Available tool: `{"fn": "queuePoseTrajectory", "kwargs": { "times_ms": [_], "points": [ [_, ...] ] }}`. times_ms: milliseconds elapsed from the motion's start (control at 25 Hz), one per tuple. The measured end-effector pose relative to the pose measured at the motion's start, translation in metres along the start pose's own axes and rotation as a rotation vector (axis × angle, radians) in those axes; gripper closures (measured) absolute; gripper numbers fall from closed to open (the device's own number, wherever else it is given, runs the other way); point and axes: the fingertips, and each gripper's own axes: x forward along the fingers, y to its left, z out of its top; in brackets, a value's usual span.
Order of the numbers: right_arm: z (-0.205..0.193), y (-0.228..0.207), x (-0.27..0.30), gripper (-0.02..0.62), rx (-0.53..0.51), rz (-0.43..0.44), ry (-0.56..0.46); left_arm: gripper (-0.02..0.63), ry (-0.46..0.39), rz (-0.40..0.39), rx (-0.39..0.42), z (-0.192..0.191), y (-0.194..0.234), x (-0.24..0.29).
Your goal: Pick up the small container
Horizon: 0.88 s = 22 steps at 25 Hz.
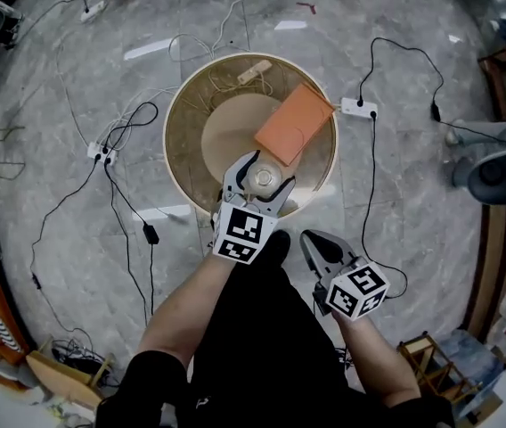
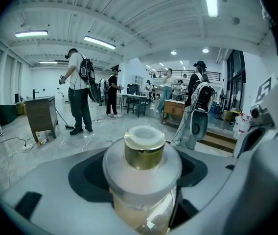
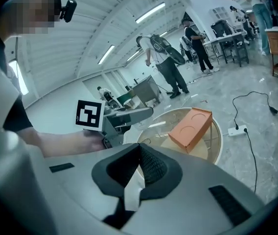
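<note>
The small container [image 2: 144, 153] shows only its upper part: in the left gripper view its base runs off the bottom edge, so whether it stands on the table [image 1: 175, 119] or hangs just above it cannot be told. In the right gripper view the container is hidden behind the left gripper's body and marker cube [image 3: 89, 114]. It sits squarely between the jaws of the left gripper [image 1: 260, 180], which are closed in on its sides and hold it upright, the cap pointing up towards the head camera. The container is a clear, rounded jar with yellowish contents, a frosted shoulder, a gold metal collar and a pale round top. From the head view it lies over the near edge of the round, glass-topped table, close to the person's body. Just beyond it, on the same table, an orange box [image 1: 293, 123] lies flat with its near corner beside the gripper's fingertips; whether they touch cannot be told. A small pale wooden piece [image 1: 253, 71] lies at the table's far side. The right gripper [image 1: 314, 241] is off the table, near the person's lap, its jaws pressed together with nothing between them. Around the table, cables and a white power strip [image 1: 358, 107] lie on the grey marble floor [image 1: 413, 194].
</note>
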Motion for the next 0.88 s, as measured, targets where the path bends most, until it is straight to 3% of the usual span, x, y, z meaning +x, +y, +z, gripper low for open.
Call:
{"fn": "queuePoseTrajectory", "kwargs": {
  "times_ms": [320,560,880],
  "points": [
    [0.063,0.039,-0.059,0.581,-0.035,-0.010,-0.083,0.256,0.013,0.004,-0.004,0.079,-0.021,-0.073],
    [0.093,0.058,-0.095,0.580,-0.063,-0.015,-0.148,0.256,0.014,0.014,-0.006,0.114,-0.035,-0.118],
    [0.101,0.078,-0.141,0.581,-0.083,0.024,-0.216,0.257,-0.012,0.058,-0.024,0.139,-0.063,-0.162]
  ]
}}
